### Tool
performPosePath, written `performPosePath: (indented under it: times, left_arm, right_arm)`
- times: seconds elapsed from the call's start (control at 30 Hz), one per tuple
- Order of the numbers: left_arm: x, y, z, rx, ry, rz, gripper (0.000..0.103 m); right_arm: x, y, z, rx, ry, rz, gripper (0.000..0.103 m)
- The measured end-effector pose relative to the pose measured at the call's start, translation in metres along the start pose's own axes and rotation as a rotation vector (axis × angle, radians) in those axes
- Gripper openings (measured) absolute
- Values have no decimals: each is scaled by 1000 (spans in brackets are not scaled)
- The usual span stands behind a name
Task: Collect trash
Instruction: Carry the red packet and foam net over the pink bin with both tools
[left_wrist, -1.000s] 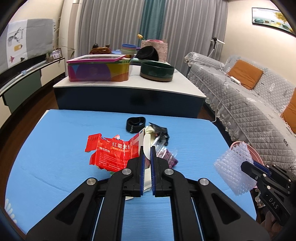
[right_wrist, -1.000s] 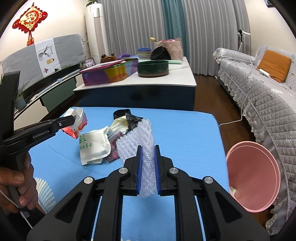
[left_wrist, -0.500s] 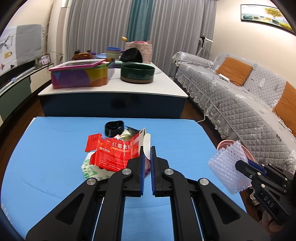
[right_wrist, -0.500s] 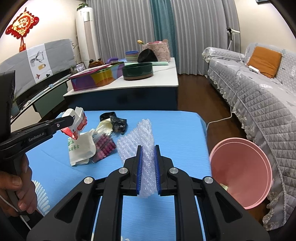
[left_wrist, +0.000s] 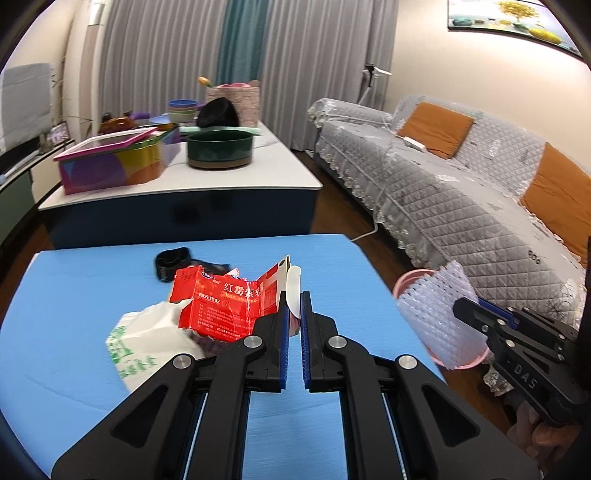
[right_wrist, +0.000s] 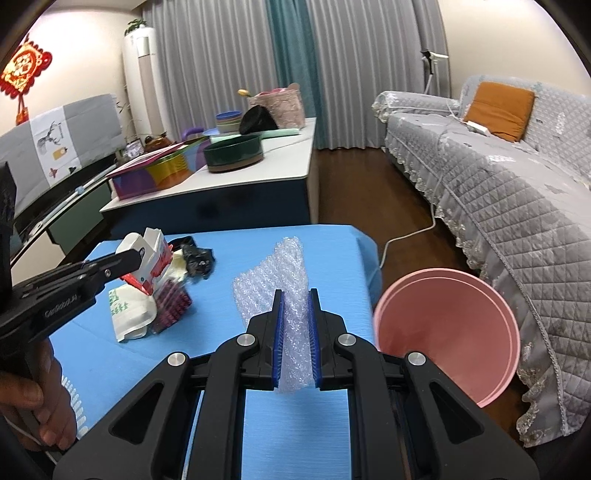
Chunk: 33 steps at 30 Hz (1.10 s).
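My left gripper (left_wrist: 294, 299) is shut on a torn red carton (left_wrist: 225, 302), held above the blue table (left_wrist: 74, 288); the same carton (right_wrist: 153, 258) shows in the right wrist view at the left gripper's tip. My right gripper (right_wrist: 295, 299) is shut on a sheet of clear bubble wrap (right_wrist: 273, 280), also seen as bubble wrap (left_wrist: 436, 317) in the left wrist view. A pink bin (right_wrist: 447, 332) stands on the floor just past the table's right edge. On the table lie a white bag with green print (left_wrist: 147, 339), a black wrapper (right_wrist: 197, 258) and a dark red packet (right_wrist: 171, 302).
A low white table (left_wrist: 177, 184) behind holds a colourful box (left_wrist: 110, 162), a dark green bowl (left_wrist: 219, 149) and stacked bowls. A grey quilted sofa (left_wrist: 461, 199) with orange cushions runs along the right. A white cable (right_wrist: 406, 236) lies on the wooden floor.
Both grippers have swung to the right with their loads, toward the pink bin. The trash pile now lies further left in both views, and the bin looks nearer and larger.
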<state>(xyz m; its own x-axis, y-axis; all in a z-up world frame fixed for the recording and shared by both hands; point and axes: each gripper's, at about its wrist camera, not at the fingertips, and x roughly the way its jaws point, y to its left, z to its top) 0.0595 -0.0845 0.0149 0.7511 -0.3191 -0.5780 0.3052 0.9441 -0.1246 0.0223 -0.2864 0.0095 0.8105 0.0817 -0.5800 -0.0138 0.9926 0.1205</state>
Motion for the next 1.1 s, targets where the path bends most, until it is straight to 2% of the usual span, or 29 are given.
performPosePath:
  times: [0.47, 0.8, 1.1]
  left_arm:
    - [16, -63, 14, 76, 31, -107, 5]
    - [38, -110, 26, 122, 50, -157, 5]
    - [60, -148, 38, 164, 68, -208, 5]
  right_arm:
    - [-25, -67, 22, 109, -79, -132, 13]
    - [-45, -134, 40, 236, -121, -216, 13]
    - [-46, -171, 38, 322, -107, -245, 13]
